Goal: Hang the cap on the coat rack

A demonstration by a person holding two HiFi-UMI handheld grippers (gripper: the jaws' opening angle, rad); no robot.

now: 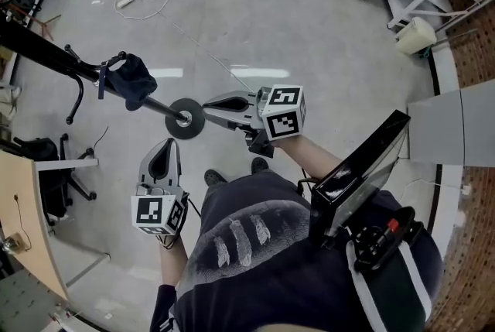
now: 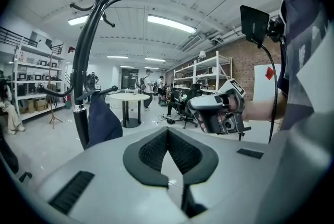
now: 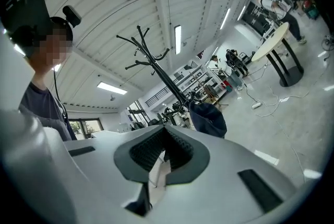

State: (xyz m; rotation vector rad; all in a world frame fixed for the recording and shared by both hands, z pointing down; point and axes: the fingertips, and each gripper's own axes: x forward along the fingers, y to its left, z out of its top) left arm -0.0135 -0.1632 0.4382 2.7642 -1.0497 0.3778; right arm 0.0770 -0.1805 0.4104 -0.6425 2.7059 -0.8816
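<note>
Coat rack point(image 1: 54, 56), cables point(image 1: 128, 0) on floor point(image 1: 309, 36)

Bright, even illumination is supplied by ceiling strip lights point(image 2: 172, 23), which are recorded as overexposed bars in the upper part of both gripper views. Their glare is mirrored as pale streaks on the glossy floor point(image 1: 309, 29) at the centre of the head view. Strong fisheye curvature and black vignetting are seen at the corners. The cap point(image 1: 130, 80) is rendered dark, with little detail.

Wore a navy, pale-streaked T-shirt point(image 1: 267, 265) — bore black-and-white marker cubes point(image 1: 282, 112) on the grey left hand-held gripper point(image 1: 171, 142) and right hand-held gripper point(image 1: 206, 103).
</note>
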